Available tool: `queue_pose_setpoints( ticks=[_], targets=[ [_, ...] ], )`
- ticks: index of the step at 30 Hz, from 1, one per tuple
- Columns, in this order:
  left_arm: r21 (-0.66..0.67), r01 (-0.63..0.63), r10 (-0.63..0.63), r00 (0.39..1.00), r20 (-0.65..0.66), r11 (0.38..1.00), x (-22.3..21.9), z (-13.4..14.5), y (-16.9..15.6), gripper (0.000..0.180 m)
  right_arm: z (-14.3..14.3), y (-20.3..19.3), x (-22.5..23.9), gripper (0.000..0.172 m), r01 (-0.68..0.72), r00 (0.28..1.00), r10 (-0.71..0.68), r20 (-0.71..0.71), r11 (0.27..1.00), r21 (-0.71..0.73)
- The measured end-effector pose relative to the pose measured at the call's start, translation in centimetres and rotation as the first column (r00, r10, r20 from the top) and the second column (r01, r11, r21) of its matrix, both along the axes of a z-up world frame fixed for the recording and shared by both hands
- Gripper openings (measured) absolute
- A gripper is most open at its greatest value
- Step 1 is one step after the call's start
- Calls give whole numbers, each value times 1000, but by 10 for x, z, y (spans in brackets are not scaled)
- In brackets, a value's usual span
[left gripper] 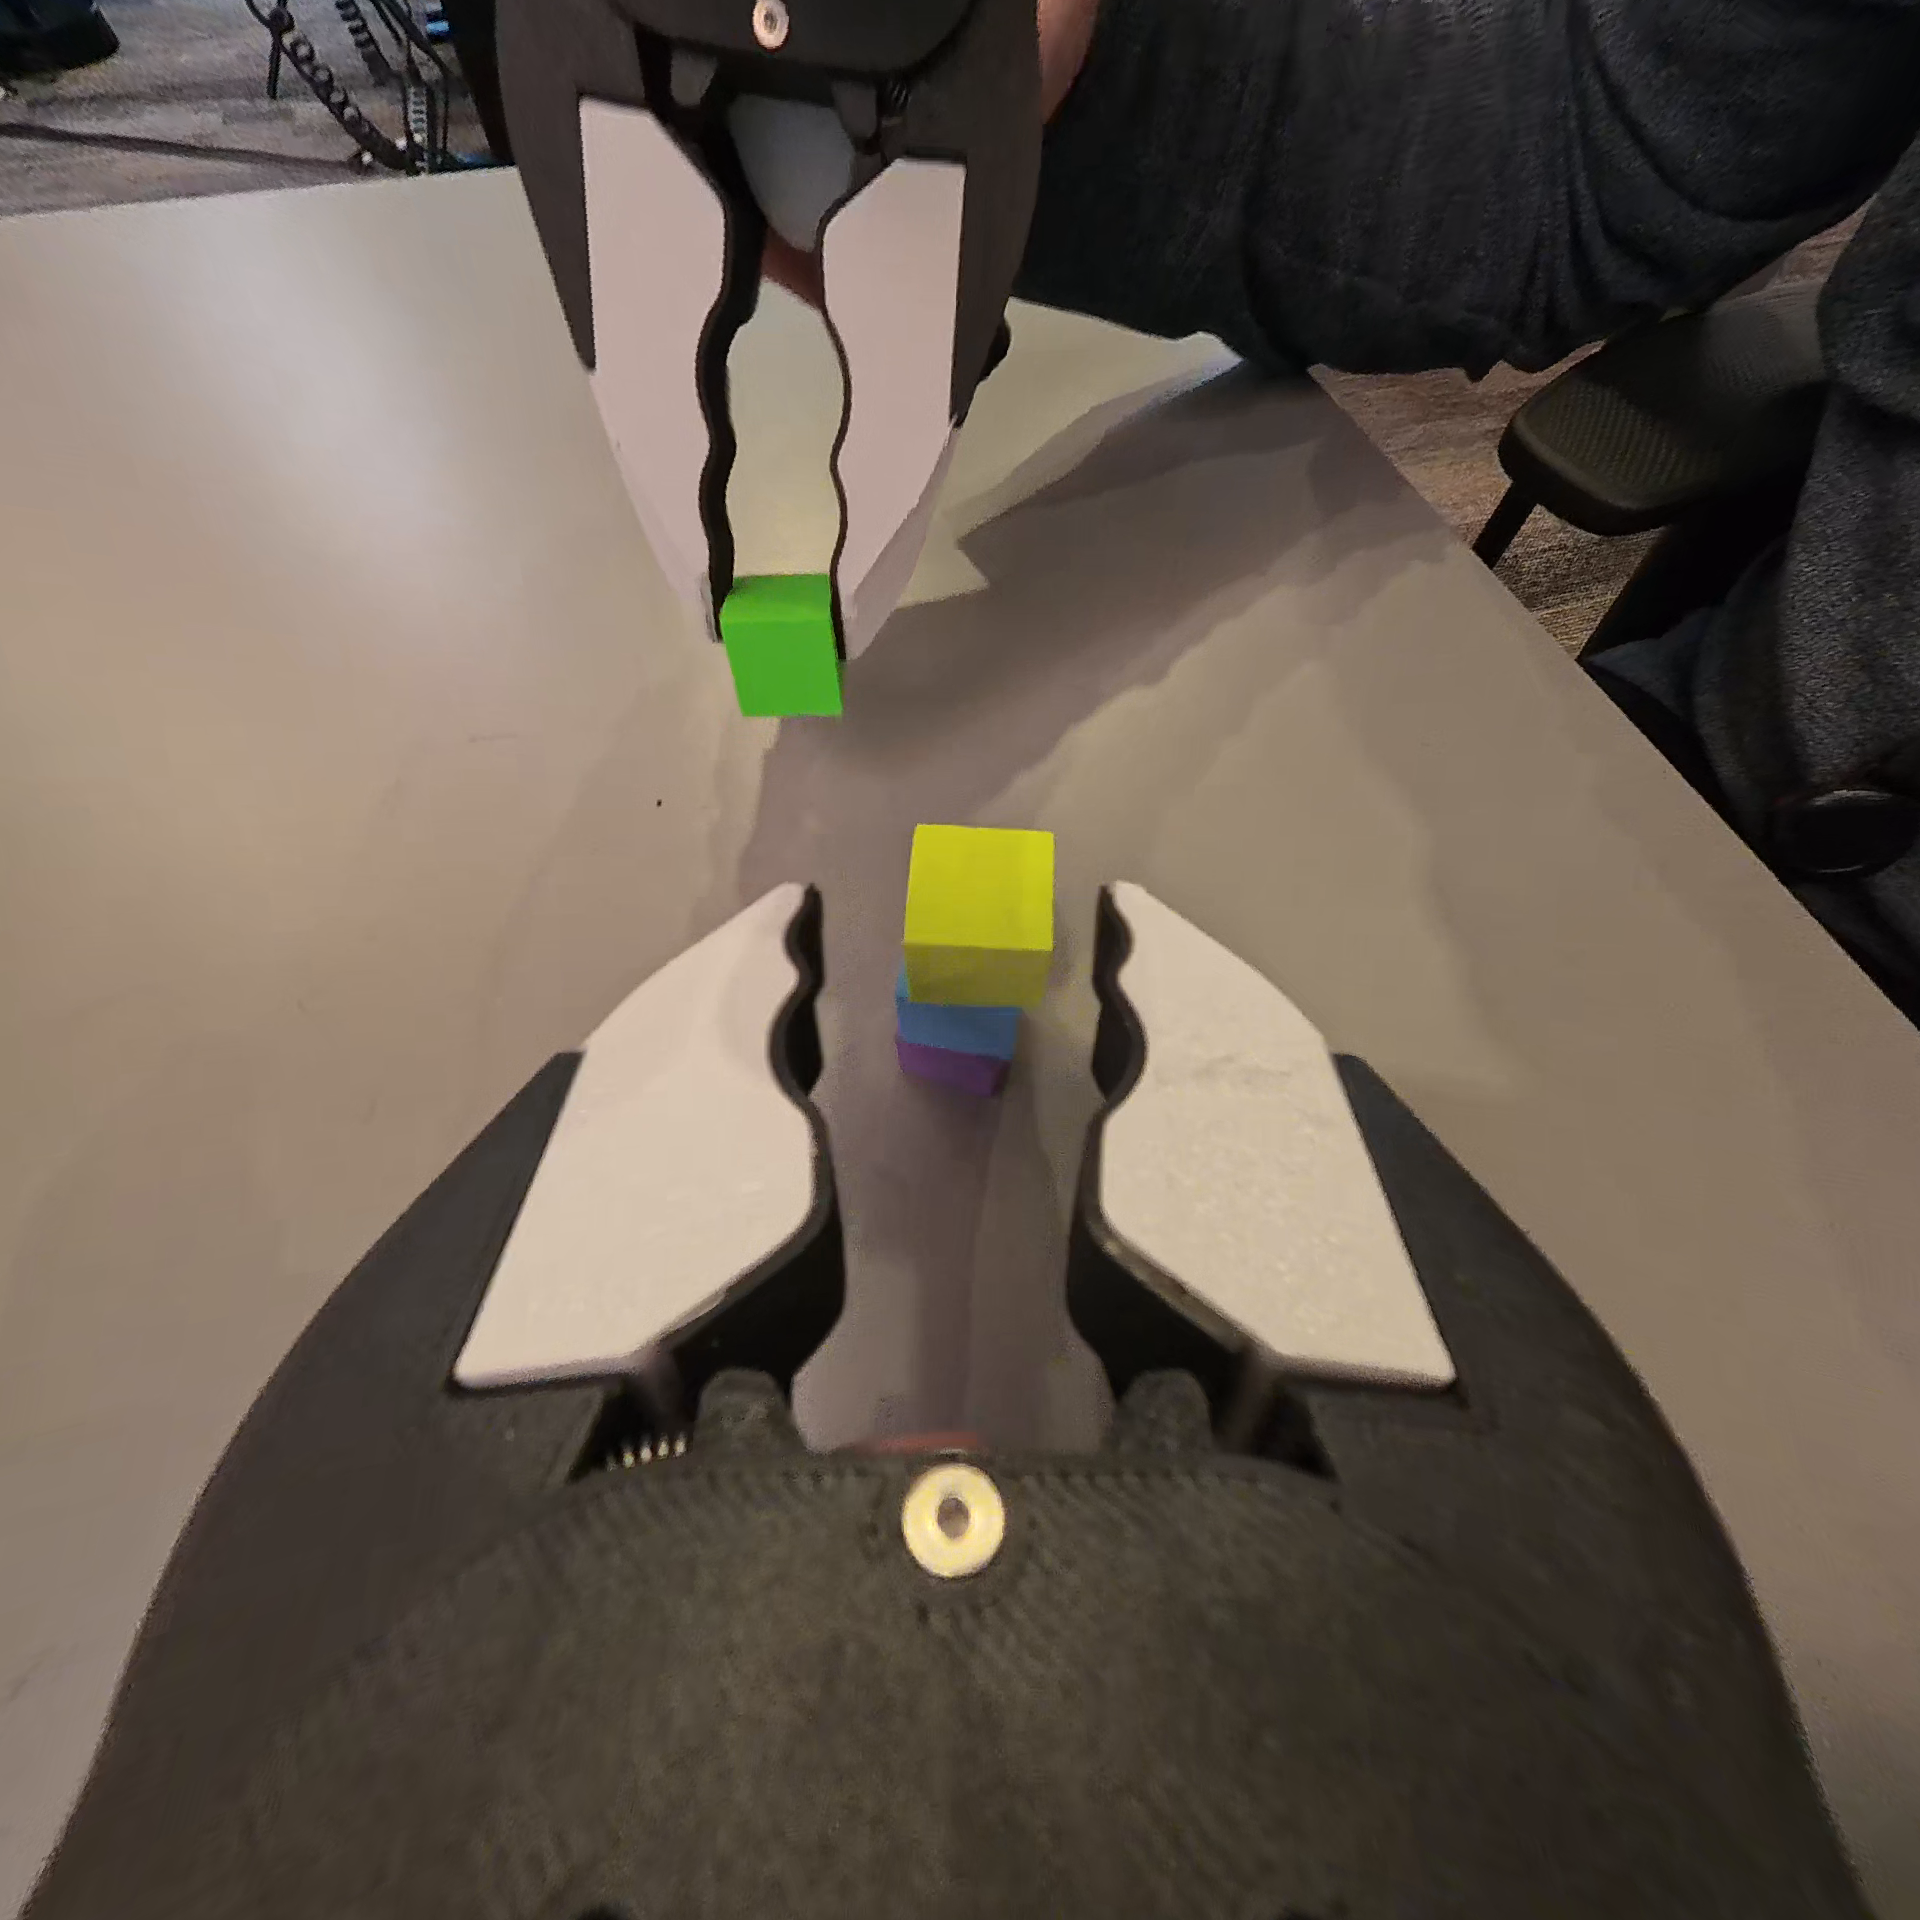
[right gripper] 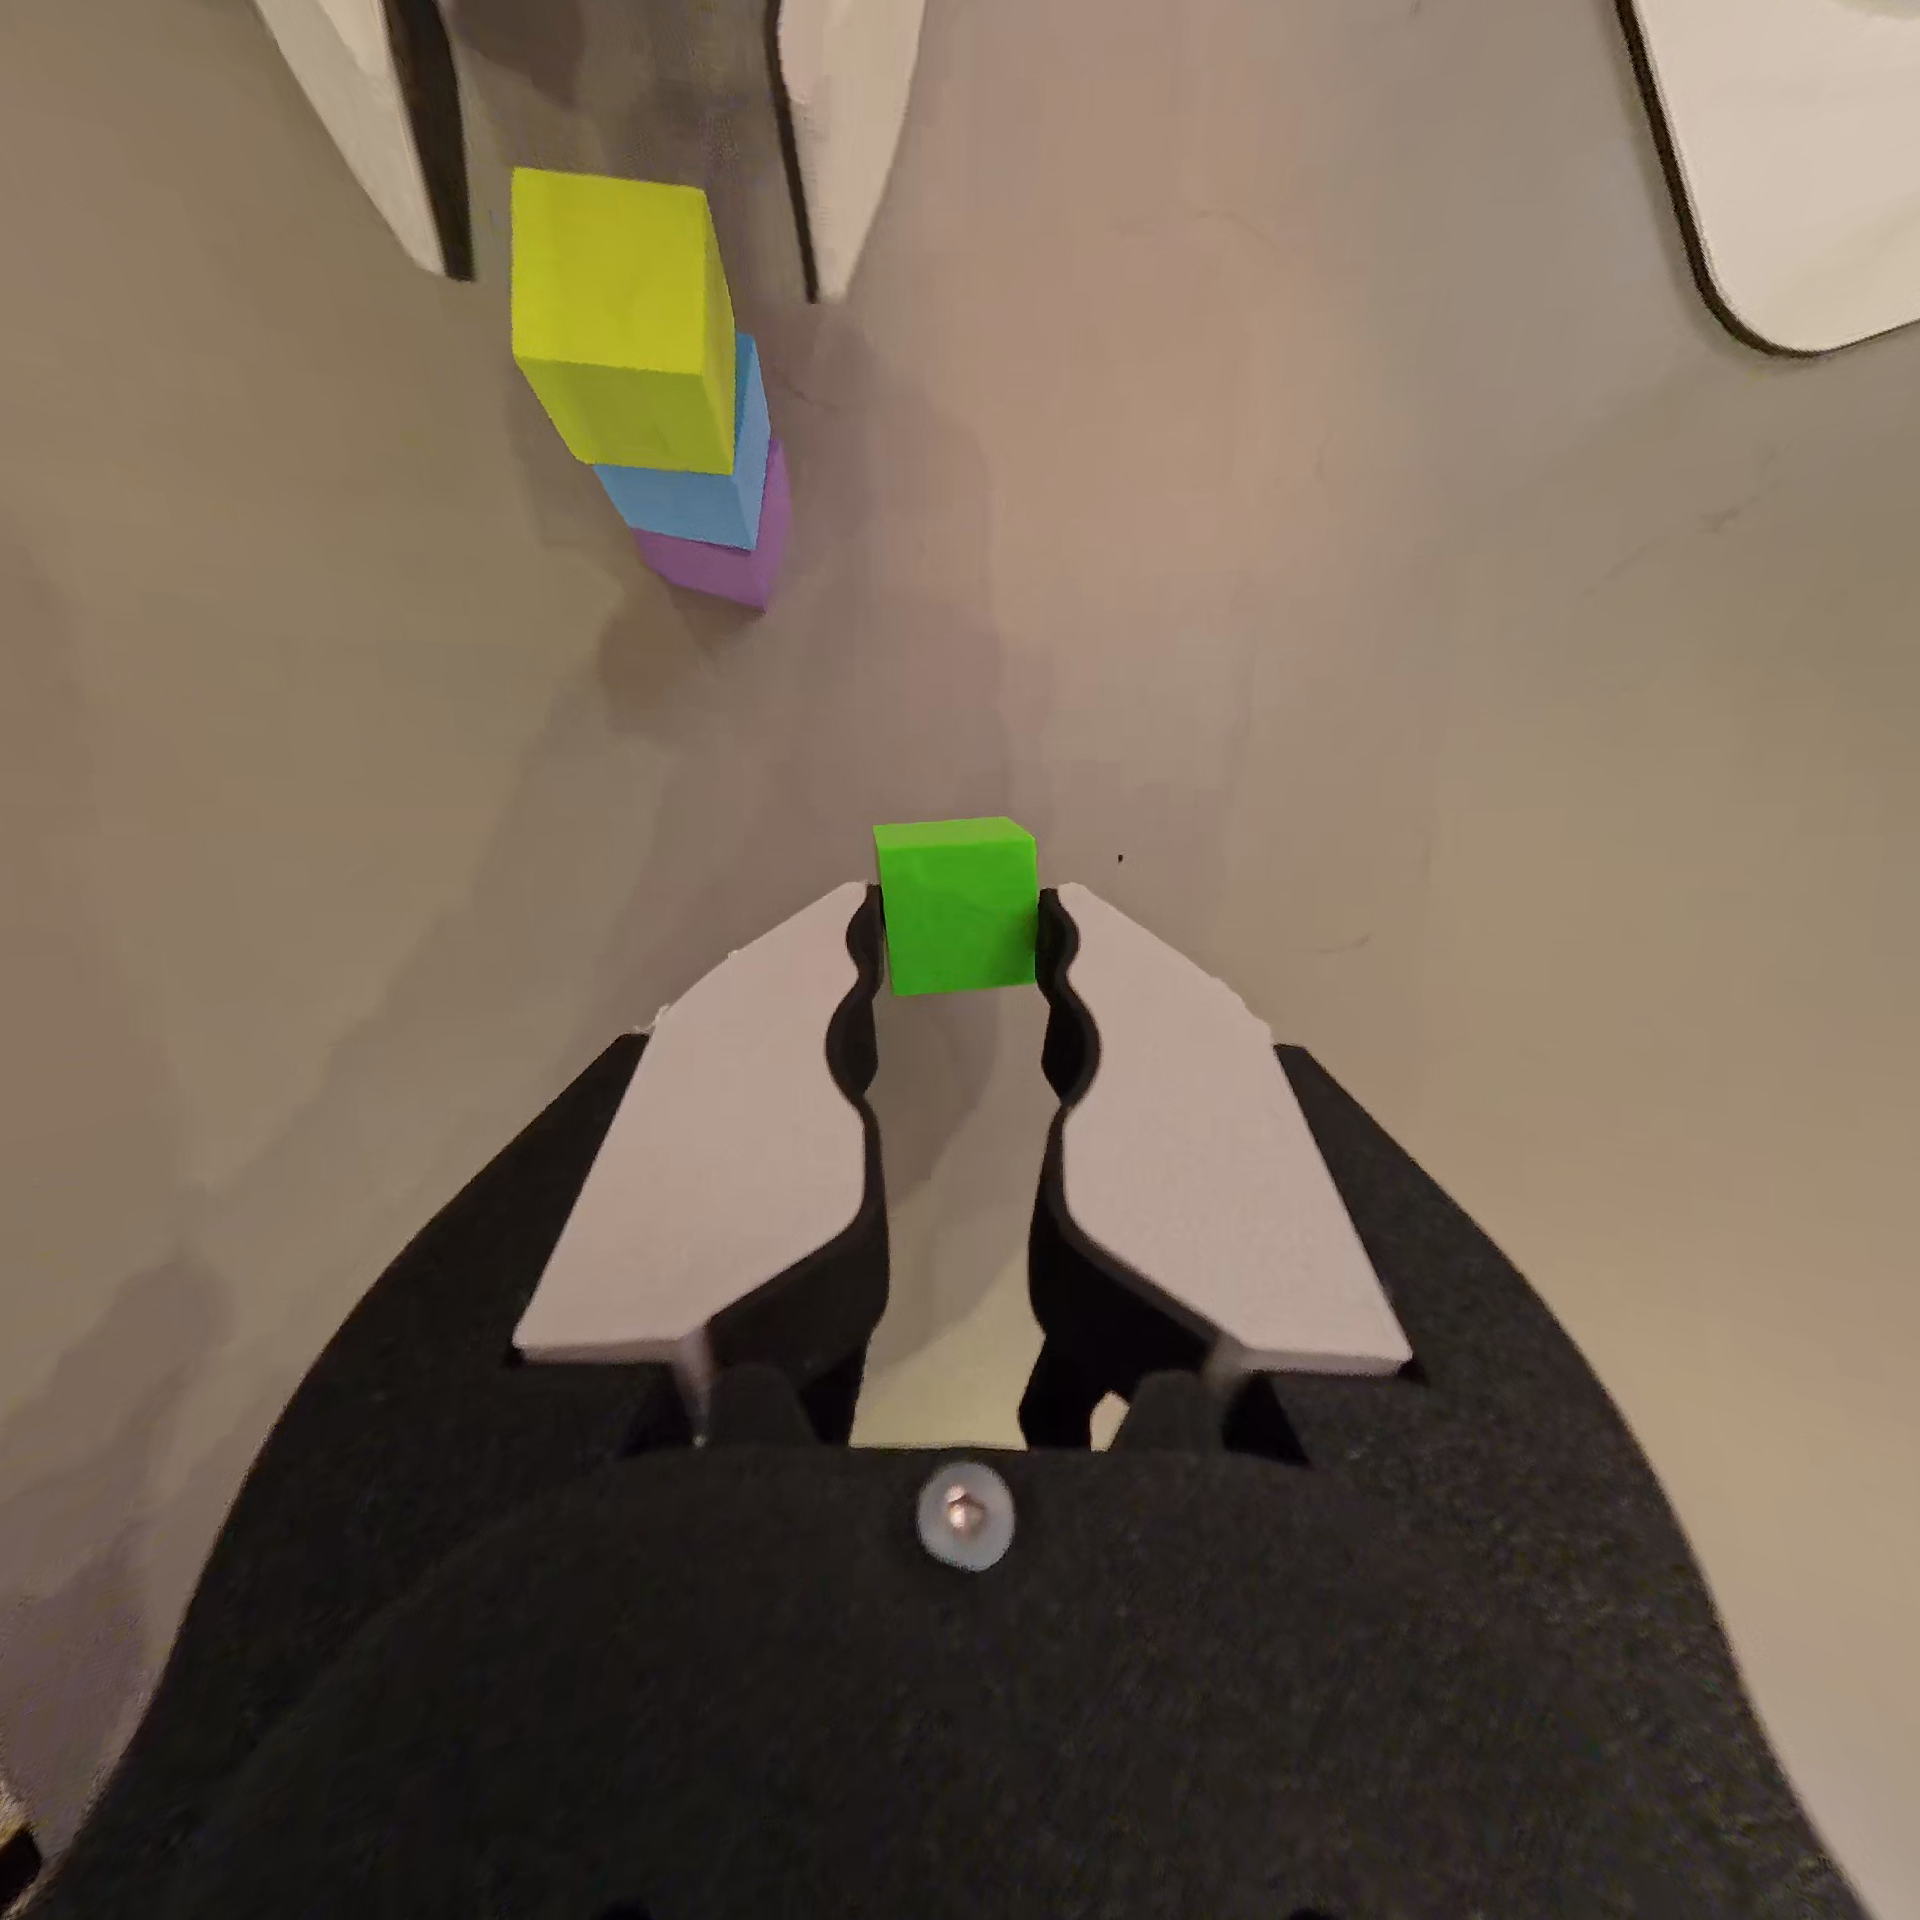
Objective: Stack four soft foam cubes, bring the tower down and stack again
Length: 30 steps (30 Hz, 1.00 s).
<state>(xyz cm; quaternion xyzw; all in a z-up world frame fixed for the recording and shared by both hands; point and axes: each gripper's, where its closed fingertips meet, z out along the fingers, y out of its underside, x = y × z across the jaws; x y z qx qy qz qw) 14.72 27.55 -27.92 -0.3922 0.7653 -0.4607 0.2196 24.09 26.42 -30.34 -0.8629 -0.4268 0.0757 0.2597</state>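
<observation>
A tower of three foam cubes stands on the grey table [left gripper: 312, 520]: a yellow cube [left gripper: 979, 914] on a blue cube [left gripper: 956, 1027] on a purple cube [left gripper: 951, 1070]. My left gripper [left gripper: 958, 935] is open around the yellow cube, with a gap on each side between pad and cube. The tower also shows in the right wrist view, with the yellow cube [right gripper: 618, 322], the blue cube [right gripper: 691, 488] and the purple cube [right gripper: 717, 571]. My right gripper [right gripper: 956, 925] is shut on a green cube [right gripper: 956, 904] and holds it above the table. It also shows in the left wrist view [left gripper: 779, 613] with the green cube [left gripper: 781, 644], behind and left of the tower.
A person's dark sleeve [left gripper: 1455, 177] reaches in at the top right of the left wrist view. A black chair [left gripper: 1662, 436] stands beyond the table's right edge. A white object with a dark rim [right gripper: 1808, 166] lies at the top right of the right wrist view. My hands' fingertips stand some 10 cm from each other.
</observation>
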Motion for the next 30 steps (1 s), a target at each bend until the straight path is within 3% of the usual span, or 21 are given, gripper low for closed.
queue_pose_setpoints(
  ticks=[6,13,17,30],
  targets=[
    [-7,-71,71,997,0,997,-13,8,13,60,22,3,-13,28,47,999,-47,-14,999,3],
    [-19,-349,349,936,37,937,-40,-14,49,46,50,6,-59,28,42,999,-42,16,999,-20],
    [7,-426,425,904,38,905,-51,-21,61,43,54,8,-78,28,58,997,-56,61,997,-42],
    [-4,-431,431,902,26,902,-52,-22,66,44,41,12,-96,28,76,985,-57,162,991,-113]
  ],
)
